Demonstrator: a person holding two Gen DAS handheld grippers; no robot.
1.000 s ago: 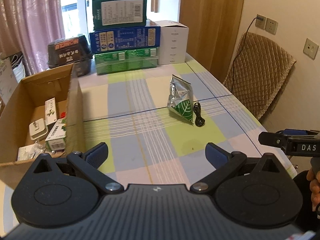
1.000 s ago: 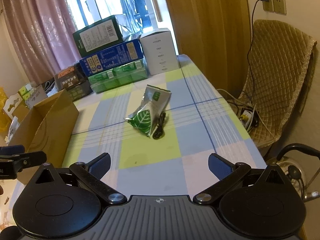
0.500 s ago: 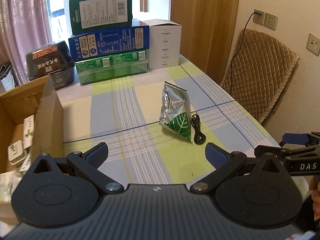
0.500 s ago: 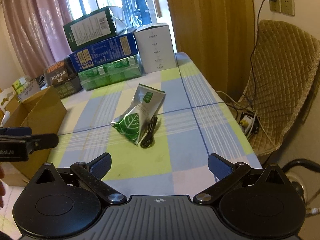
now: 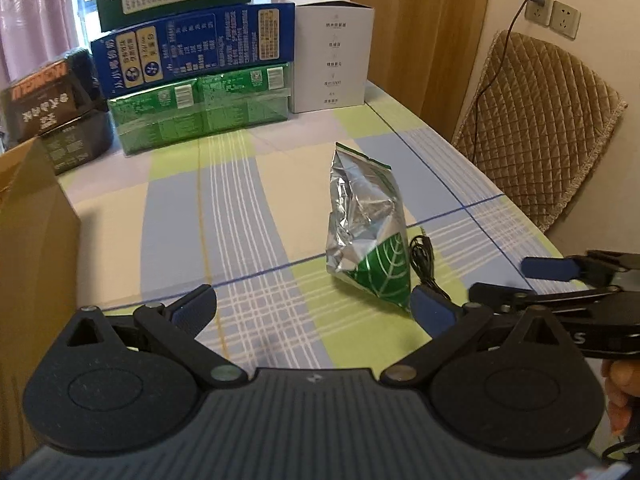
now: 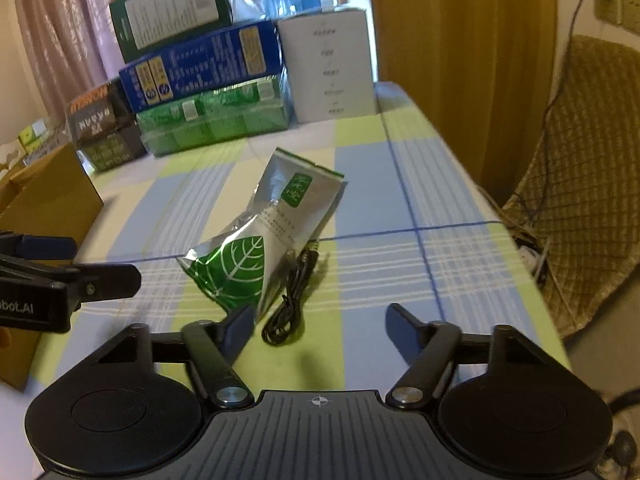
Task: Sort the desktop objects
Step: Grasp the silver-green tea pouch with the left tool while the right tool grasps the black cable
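Silver pouch (image 6: 264,236), green leaf print; black cable (image 6: 292,300); tablecloth (image 5: 248,208) blue-green-cream plaid.

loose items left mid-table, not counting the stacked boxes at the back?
2. A silver foil pouch with a green leaf print lies mid-table; a coiled black cable lies right beside it, on its right. The brown cardboard box may hide others.

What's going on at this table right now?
A person holds a claw in each hand above a checked tablecloth. Both the left claw and right claw are open and empty, pointed at a silver and green foil pouch with a coiled black cable beside it. A cardboard box stands at the left.
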